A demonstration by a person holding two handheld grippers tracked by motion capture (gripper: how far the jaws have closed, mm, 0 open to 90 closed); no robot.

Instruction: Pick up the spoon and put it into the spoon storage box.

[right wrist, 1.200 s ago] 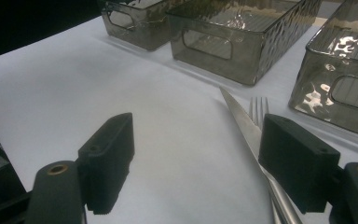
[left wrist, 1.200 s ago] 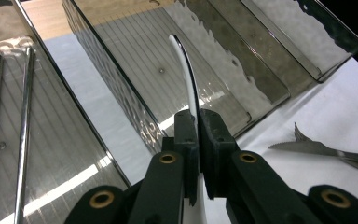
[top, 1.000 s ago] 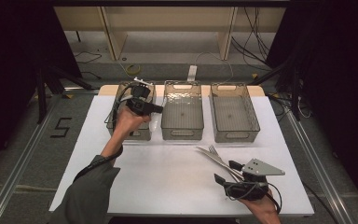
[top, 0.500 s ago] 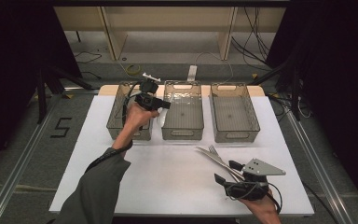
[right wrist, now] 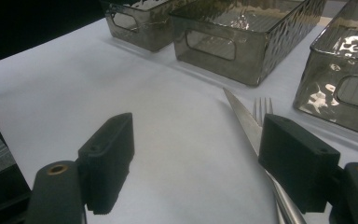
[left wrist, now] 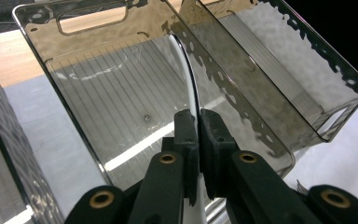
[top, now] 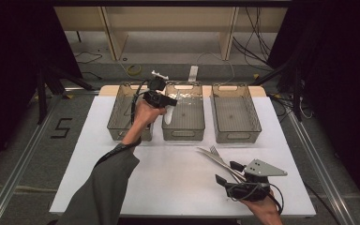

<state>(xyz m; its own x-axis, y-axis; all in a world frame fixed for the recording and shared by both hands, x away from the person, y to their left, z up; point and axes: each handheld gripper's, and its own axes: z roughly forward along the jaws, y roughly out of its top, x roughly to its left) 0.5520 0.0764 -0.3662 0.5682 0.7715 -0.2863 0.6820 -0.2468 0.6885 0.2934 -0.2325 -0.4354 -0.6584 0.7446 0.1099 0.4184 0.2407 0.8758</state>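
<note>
So the left gripper (top: 165, 100), jaws clenched on a thin white plastic spoon (left wrist: 186, 74), has slid over from the left bin (top: 122, 110) to above the ribbed smoky middle bin (left wrist: 88, 88) near the tabletop's far edge, looks drop-ready, while the right gripper (top: 226, 172) waits released by the steel knife (right wrist: 244, 122) and fork (right wrist: 262, 108).

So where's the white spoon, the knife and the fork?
white spoon (left wrist: 186, 70): left gripper view, on its curved handle above the jaws.
knife (right wrist: 243, 120): right gripper view, on the blade.
fork (right wrist: 262, 106): right gripper view, on the tines.
</note>
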